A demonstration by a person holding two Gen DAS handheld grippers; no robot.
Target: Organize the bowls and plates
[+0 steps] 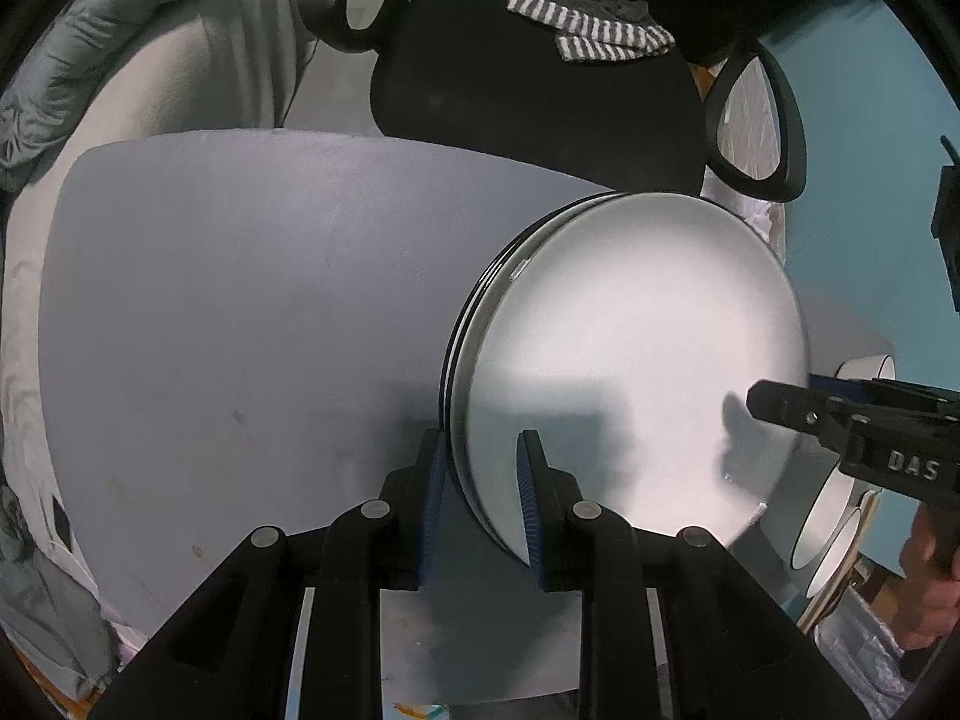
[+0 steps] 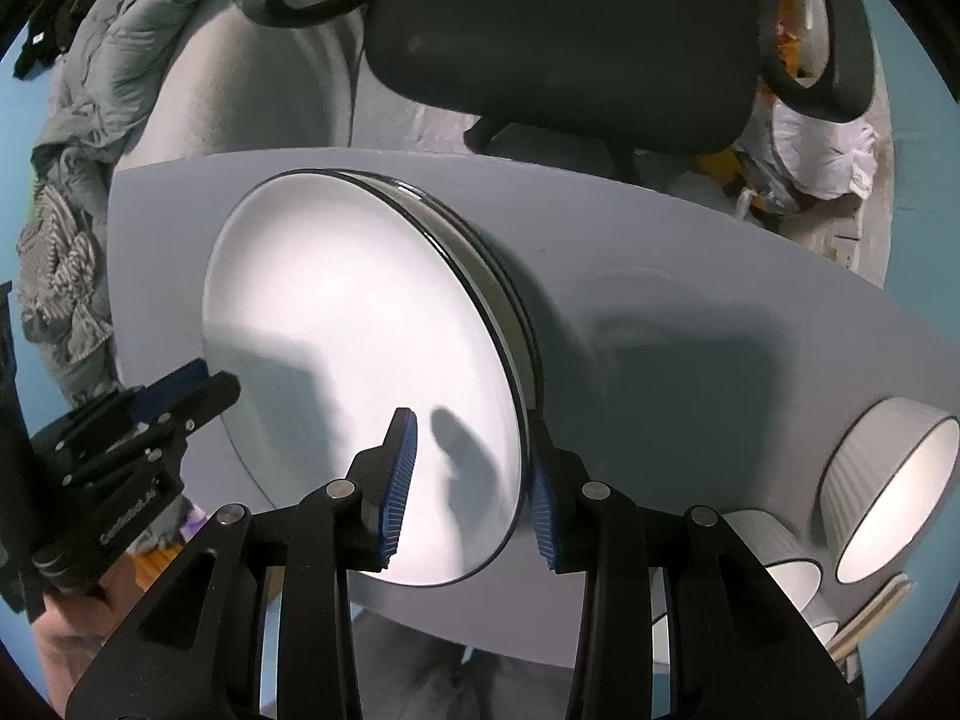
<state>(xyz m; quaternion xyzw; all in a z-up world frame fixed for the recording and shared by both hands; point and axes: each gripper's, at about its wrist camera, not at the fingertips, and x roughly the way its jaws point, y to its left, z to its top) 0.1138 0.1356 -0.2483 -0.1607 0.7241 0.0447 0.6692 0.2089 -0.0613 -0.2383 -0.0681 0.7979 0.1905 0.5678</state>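
Observation:
A stack of white plates with dark rims (image 1: 636,348) (image 2: 360,324) lies on the grey table (image 1: 240,300) (image 2: 720,276). My left gripper (image 1: 483,492) points down over the stack's near left rim, one pad outside the rim and one over the top plate, with small gaps showing, so it is open. On the opposite side, my right gripper (image 2: 474,492) straddles the rim, its pads clearly apart from the plates, open. Each gripper shows in the other's view: the right gripper (image 1: 780,405), the left gripper (image 2: 210,384).
White ribbed bowls (image 2: 888,480) (image 1: 834,516) stand at the table's right end, with smaller ones (image 2: 774,546) nearer. A black office chair (image 1: 540,72) (image 2: 558,42) stands behind the table. Grey clothes (image 2: 78,192) and bedding (image 1: 150,60) lie to the left.

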